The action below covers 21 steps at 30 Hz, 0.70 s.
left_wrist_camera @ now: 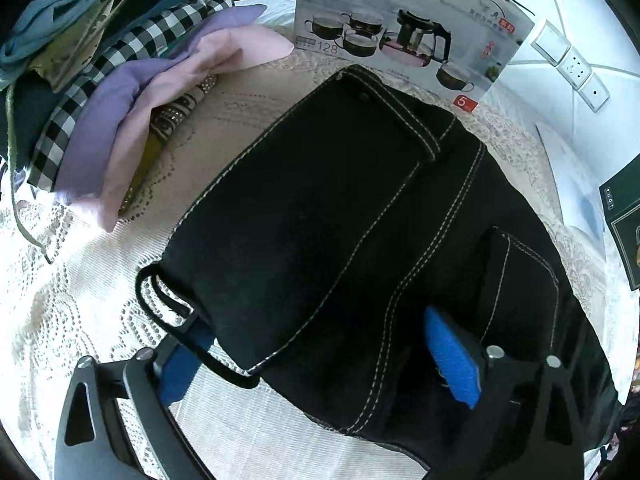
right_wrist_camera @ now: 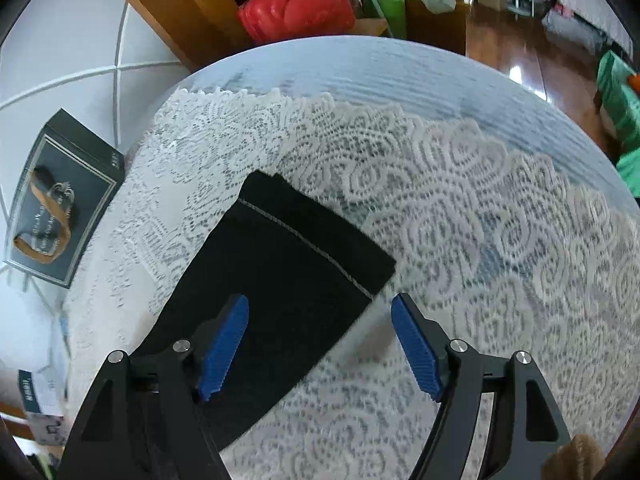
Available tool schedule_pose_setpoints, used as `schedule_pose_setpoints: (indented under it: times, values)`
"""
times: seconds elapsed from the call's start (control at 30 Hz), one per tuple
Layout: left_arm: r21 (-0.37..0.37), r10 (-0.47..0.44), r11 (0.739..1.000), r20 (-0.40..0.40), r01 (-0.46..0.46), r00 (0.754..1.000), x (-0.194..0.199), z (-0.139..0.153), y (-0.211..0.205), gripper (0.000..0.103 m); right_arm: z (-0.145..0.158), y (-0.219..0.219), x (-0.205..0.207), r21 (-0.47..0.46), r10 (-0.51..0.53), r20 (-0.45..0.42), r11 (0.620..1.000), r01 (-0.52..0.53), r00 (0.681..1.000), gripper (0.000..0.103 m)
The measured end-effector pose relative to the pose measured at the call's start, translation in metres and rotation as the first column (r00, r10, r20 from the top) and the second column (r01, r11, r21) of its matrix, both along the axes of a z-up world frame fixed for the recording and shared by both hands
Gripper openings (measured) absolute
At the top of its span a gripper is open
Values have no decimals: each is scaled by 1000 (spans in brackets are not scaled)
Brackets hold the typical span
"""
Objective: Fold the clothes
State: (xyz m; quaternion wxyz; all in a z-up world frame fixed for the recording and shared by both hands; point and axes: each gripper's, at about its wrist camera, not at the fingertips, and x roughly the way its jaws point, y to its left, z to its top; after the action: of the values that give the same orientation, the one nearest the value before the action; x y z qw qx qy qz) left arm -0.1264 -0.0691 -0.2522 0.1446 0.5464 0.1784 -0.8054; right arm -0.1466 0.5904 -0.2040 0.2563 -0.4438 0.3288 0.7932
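Note:
Black jeans with pale stitching (left_wrist_camera: 340,216) lie on a white lace tablecloth (left_wrist_camera: 80,320), waist end folded over, a back pocket (left_wrist_camera: 520,280) showing. My left gripper (left_wrist_camera: 320,344) is open, its blue pads (left_wrist_camera: 452,360) straddling the folded waist part; the left pad is partly hidden under the cloth edge. In the right wrist view the leg hem (right_wrist_camera: 312,240) of the jeans lies flat. My right gripper (right_wrist_camera: 320,344) is open just above it, left pad (right_wrist_camera: 224,344) over the cloth, right pad (right_wrist_camera: 416,352) over the lace.
A pile of folded clothes (left_wrist_camera: 132,92), checked, lilac and pink, sits at the far left. A tea-set box (left_wrist_camera: 400,28) stands behind the jeans. A dark box (right_wrist_camera: 64,200) leans at the table's edge. A red bag (right_wrist_camera: 296,4) sits beyond the round table (right_wrist_camera: 400,76).

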Motion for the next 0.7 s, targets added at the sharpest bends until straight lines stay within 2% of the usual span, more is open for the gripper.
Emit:
schedule_pose_setpoints:
  times: [0.07,0.1,0.13,0.17,0.2,0.23,0.3,0.33,0.37,0.47,0.57,0.6,0.63,0.7]
  values:
    - [-3,3,1000,5,-3,1000,0,0,0,92,-1,-1,-6,39,3,9,999,-3,1000,74]
    - [-9,5,1000,7,-4,1000,0,0,1,88,-1,-2,-9,59,5,13,998,-5,1000,70]
    - [-15,5,1000,6,-5,1000,0,1,2,80,-2,-2,-12,84,7,23,996,-9,1000,62]
    - [-15,8,1000,5,-8,1000,0,3,2,76,-1,-6,-15,138,17,63,990,-25,998,39]
    - [-22,1,1000,4,-1,1000,0,7,4,69,-1,-9,-17,157,35,71,986,-46,997,27]
    - [-38,-16,999,3,17,1000,0,13,7,62,0,-12,-18,174,52,78,983,-65,996,18]
    - [-78,-55,995,0,54,999,-1,26,15,53,7,-14,-17,164,63,51,984,-70,997,15]
    - [-119,-86,989,-12,84,996,0,37,24,44,15,-17,-15,177,73,29,981,-77,997,15]
    - [-169,-126,978,-29,119,992,1,51,34,42,27,-22,-12,185,96,-11,978,-92,995,15]
    - [-320,-280,917,-93,237,956,8,97,80,39,69,-46,-6,216,198,-127,962,-168,972,15]
    - [-417,-429,842,-137,341,893,23,135,132,39,110,-91,-3,248,353,-214,921,-299,911,15]
    - [-442,-477,815,-145,374,867,32,147,148,39,121,-108,-3,253,404,-234,903,-346,884,15]
    - [-474,-539,776,-153,417,829,43,158,170,39,130,-125,-2,260,452,-252,884,-390,856,15]
    - [-521,-637,699,-140,490,758,50,162,210,39,139,-161,2,272,529,-260,843,-464,808,15]
